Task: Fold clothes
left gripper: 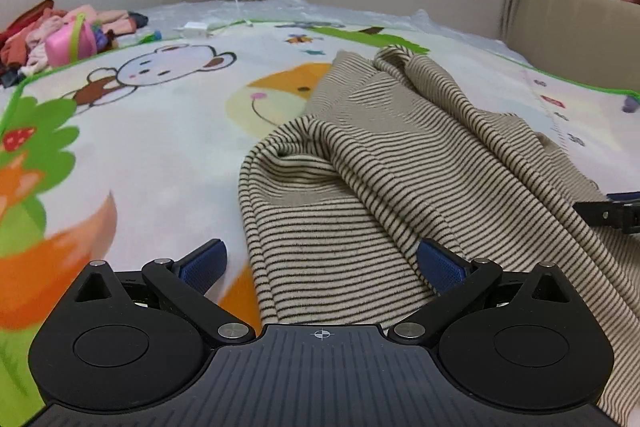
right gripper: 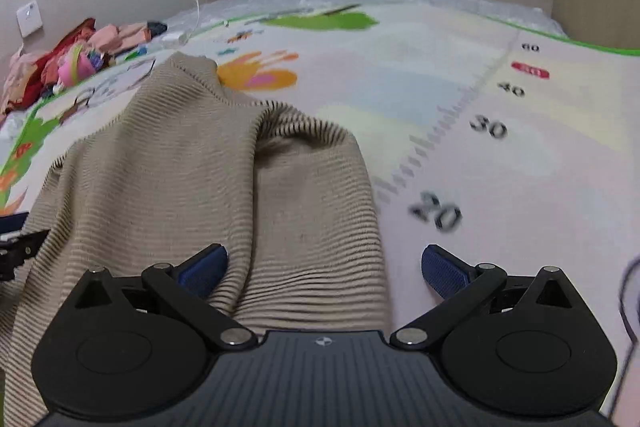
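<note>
I see the striped sweater (left gripper: 360, 187) lying rumpled on the cartoon mat (left gripper: 140, 131). My left gripper (left gripper: 322, 263) and right gripper (right gripper: 324, 267) both have their jaws spread wide, each straddling the sweater's near edge, gripping nothing.

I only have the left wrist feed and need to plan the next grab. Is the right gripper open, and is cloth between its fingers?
Observer: The right gripper is open, and the near edge of the striped garment runs between its fingers.
Operator: What lies to the right of the garment there?
Observer: Bare play mat with a printed ruler, numbers 20 to 60.
Operator: Anything on the wall on the left?
Observer: A white wall switch above the pile of clothes.
</note>
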